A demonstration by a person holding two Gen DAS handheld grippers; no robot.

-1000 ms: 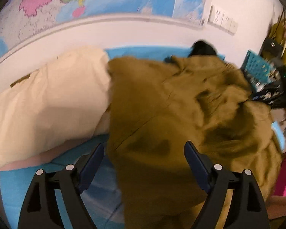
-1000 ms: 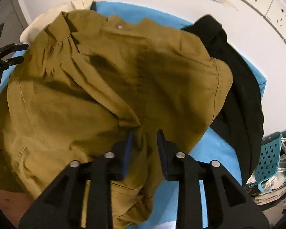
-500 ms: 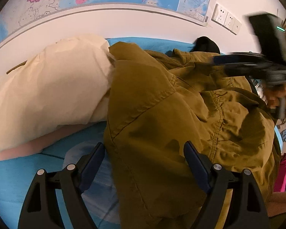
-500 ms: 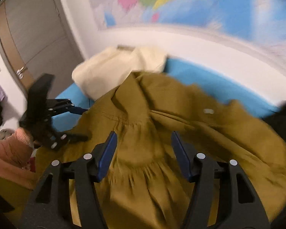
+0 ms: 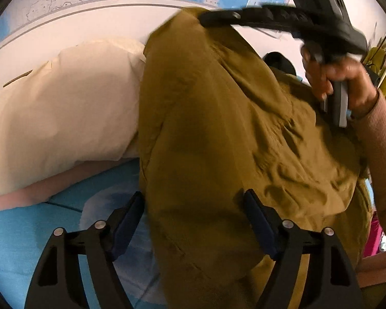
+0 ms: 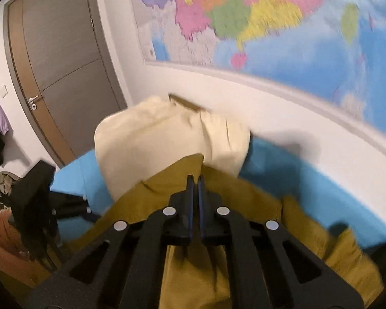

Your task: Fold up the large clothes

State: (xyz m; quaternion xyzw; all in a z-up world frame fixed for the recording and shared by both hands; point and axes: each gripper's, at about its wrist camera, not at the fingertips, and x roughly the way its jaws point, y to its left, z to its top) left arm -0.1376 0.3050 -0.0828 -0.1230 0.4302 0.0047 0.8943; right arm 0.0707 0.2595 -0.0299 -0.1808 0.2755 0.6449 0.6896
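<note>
An olive-brown shirt (image 5: pixel 218 141) hangs lifted over the blue surface (image 5: pixel 18 244); it also shows in the right wrist view (image 6: pixel 193 265). My right gripper (image 6: pixel 195 180) is shut on the shirt's upper edge and holds it up; in the left wrist view it (image 5: pixel 205 20) grips the shirt's top near the wall. My left gripper (image 5: pixel 193 206) is open, its fingers (image 5: pixel 127 221) on either side of the hanging shirt's lower part, not closed on it.
A cream garment (image 5: pixel 59 113) lies on the blue surface by the wall, left of the shirt, seen also in the right wrist view (image 6: pixel 167 134). A black garment (image 5: pixel 280 61) lies behind. A wall map (image 6: pixel 270 20) and a grey door (image 6: pixel 64 77) stand beyond.
My right gripper let go, swung left across the shirt, shut on its upper edge and lifted it. The shirt now hangs upright. My left gripper stayed open and almost still.
</note>
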